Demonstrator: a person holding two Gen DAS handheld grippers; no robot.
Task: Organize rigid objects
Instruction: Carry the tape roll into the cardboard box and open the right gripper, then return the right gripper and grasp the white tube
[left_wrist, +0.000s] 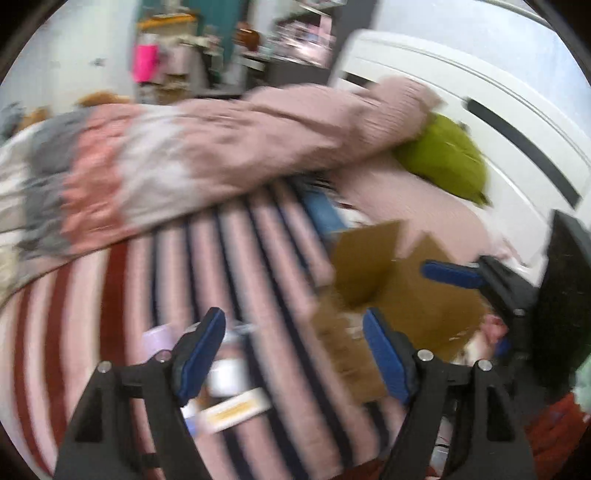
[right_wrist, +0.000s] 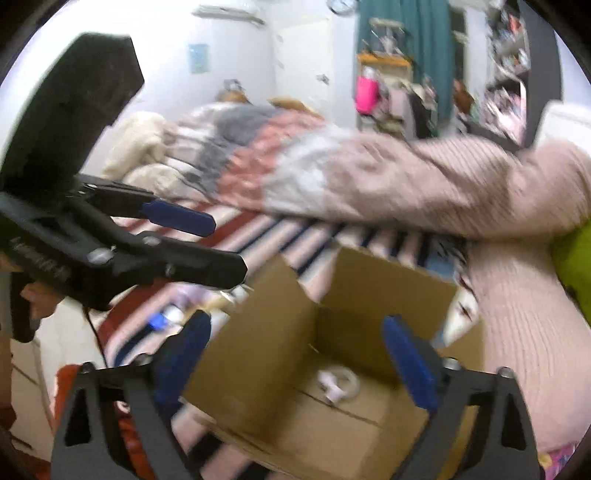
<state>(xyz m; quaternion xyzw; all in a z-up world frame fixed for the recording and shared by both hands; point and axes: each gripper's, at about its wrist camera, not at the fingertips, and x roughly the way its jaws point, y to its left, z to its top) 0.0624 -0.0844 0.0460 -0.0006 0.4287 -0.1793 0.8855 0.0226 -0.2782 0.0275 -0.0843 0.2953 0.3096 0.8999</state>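
An open cardboard box (right_wrist: 288, 332) sits on a striped bed; a small white object (right_wrist: 338, 384) lies on its floor. My right gripper (right_wrist: 295, 354) is open and empty, just above the box opening. My left gripper (left_wrist: 291, 354) is open and empty over the striped sheet, left of the box (left_wrist: 373, 273). Below it lie small blurred items: a flat white and yellow packet (left_wrist: 236, 408), a white piece (left_wrist: 225, 376) and a pale lilac thing (left_wrist: 159, 338). The left gripper also shows in the right wrist view (right_wrist: 221, 243), upper left.
A pink, grey and white blanket (left_wrist: 184, 155) is heaped across the bed. A green cushion (left_wrist: 447, 158) lies by a white headboard (left_wrist: 498, 96). Cluttered shelves (right_wrist: 384, 85) stand at the far wall. An orange-red cloth (left_wrist: 554, 432) lies at the bed's near edge.
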